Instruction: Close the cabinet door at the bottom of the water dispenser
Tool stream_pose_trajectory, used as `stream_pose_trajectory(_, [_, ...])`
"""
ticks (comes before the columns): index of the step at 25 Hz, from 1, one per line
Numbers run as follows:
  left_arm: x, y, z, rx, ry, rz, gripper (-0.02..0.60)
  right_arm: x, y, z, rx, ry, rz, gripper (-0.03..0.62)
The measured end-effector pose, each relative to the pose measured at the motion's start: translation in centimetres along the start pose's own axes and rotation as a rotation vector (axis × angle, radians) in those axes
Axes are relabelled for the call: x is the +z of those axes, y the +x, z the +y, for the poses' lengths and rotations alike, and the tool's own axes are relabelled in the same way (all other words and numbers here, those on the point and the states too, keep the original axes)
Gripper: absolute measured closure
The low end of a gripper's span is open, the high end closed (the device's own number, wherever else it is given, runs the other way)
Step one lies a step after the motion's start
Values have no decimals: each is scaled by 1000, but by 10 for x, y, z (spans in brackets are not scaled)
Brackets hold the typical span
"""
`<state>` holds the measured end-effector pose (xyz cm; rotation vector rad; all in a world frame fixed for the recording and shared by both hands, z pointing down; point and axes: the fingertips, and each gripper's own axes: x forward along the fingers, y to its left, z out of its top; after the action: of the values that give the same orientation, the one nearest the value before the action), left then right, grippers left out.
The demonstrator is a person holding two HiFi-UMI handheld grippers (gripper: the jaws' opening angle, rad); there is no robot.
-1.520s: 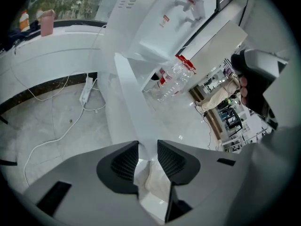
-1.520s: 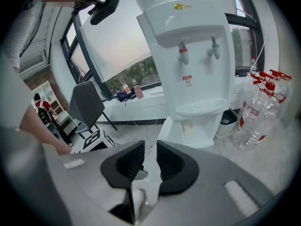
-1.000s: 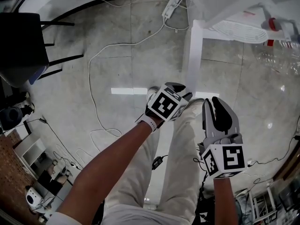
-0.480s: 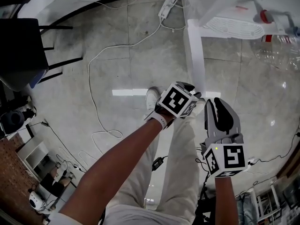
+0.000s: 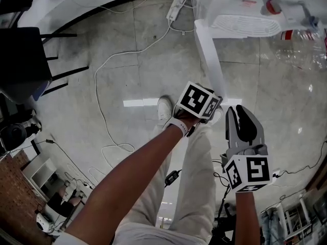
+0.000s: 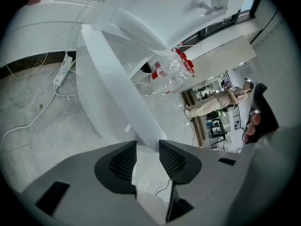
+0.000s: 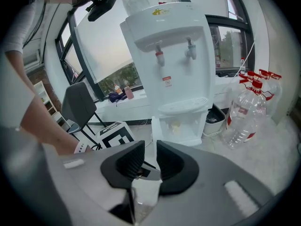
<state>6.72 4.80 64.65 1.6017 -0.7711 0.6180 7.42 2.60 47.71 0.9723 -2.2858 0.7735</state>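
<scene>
The left gripper's (image 6: 148, 144) jaws stand fairly wide and have just been opening. Their pads are clear of the thin white plastic cabinet door (image 6: 117, 88), whose free edge meets their tips. The right gripper's (image 7: 150, 145) jaws are narrowly parted and empty. The door stands swung out from the base of the white water dispenser (image 7: 169, 55). It looks light, stiff and smooth, so a push near the free edge should suit it.

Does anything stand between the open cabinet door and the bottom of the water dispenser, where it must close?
Nothing visible does: only bare floor lies between the cabinet door and the water dispenser; the bottles stand aside.
</scene>
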Motion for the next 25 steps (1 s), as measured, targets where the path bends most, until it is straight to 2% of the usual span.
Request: stream_pose_trajectory(25, [38,33,-26,20,-158,-17,430,-4,-50,-74,-85,77,-81,505])
